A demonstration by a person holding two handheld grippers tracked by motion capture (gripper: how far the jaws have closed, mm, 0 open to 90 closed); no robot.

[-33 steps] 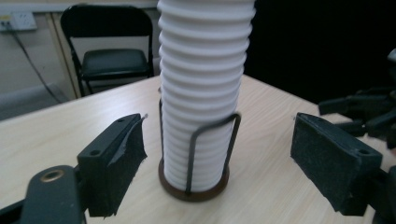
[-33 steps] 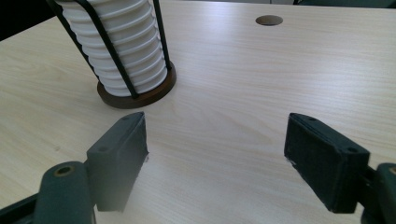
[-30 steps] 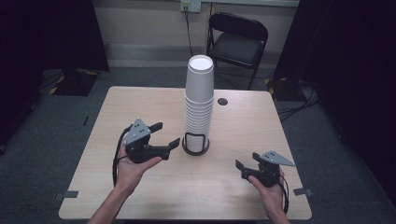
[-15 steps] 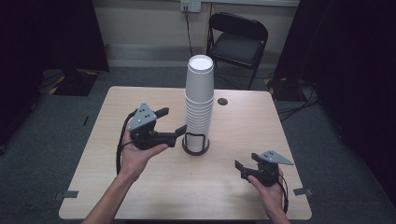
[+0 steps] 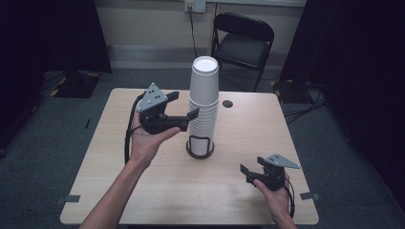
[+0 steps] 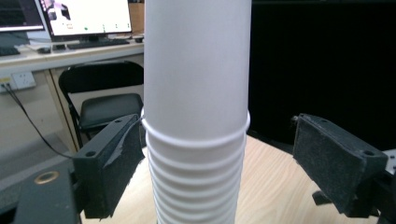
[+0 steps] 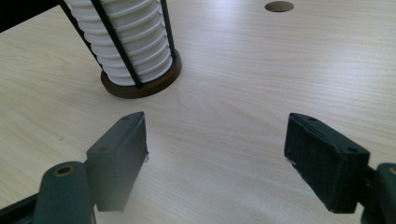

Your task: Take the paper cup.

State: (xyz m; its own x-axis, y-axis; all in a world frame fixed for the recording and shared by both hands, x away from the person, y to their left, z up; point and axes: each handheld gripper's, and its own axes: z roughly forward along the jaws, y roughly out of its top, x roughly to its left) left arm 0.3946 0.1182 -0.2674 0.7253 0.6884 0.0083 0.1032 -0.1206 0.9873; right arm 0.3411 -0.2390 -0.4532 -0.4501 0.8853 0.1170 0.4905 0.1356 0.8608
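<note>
Two black two-jaw grippers work at a pale wooden table (image 5: pixel 143 191), each held in a person's hand. At centre stands a tall stack of white paper cups (image 5: pixel 203 102), upright in a black wire holder with a dark round base (image 5: pixel 200 148).

At left in the high view, the left gripper (image 5: pixel 184 107) is raised off the table at about mid-height of the stack, its jaws spread wide and pointing at the cups. The left gripper view looks along those jaws: the cup stack (image 6: pixel 196 116) rises between them, the rolled rim of the top cup level with the pads. One pad (image 6: pixel 116 163) sits just beside the stack's side, possibly grazing the rim; whether it actually touches cannot be told. The other pad (image 6: pixel 336 158) stands apart from the cups, with clear space between. Nothing is clamped.

Near the table's front right corner, the right gripper (image 5: pixel 248 174) rests low by the tabletop, well apart from the holder. Its own view shows both jaws wide apart over bare wood, holding nothing, with the holder's base (image 7: pixel 144 86) and lower cup rims (image 7: pixel 126 37) farther off. A small round hole (image 5: pixel 227 103) marks the tabletop beyond the stack, and a black folding chair (image 5: pixel 243 43) stands behind the table.
</note>
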